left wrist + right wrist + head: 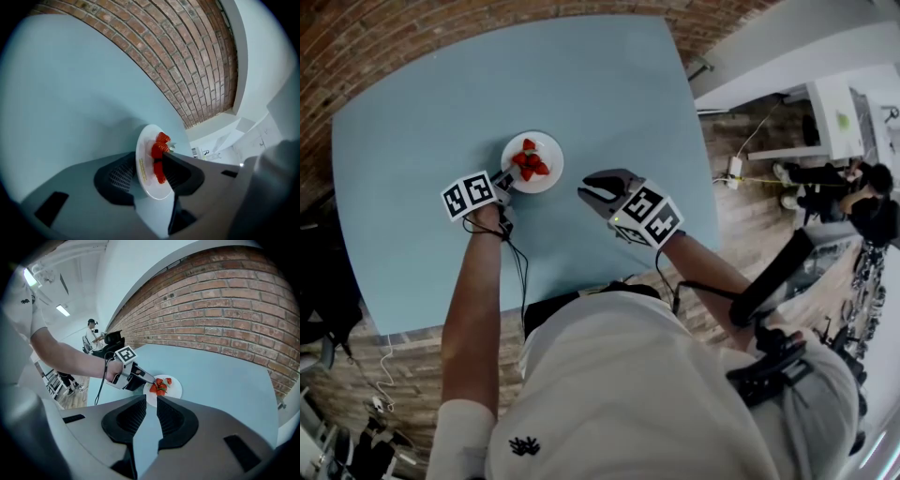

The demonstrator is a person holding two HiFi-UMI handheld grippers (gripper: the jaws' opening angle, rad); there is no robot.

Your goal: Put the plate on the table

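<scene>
A small white plate with several red strawberries rests flat on the light blue table, left of its middle. My left gripper is at the plate's near left rim. In the left gripper view the plate stands edge-on between the two jaws, the strawberries by the right jaw, and a gap shows on that side, so this gripper is open around the rim. My right gripper hovers to the right of the plate, jaws slightly parted and empty; its view shows the plate ahead.
A brick wall runs along the table's far side. The table's right edge drops to a wooden floor with cables and a power strip. White furniture and seated people are far right.
</scene>
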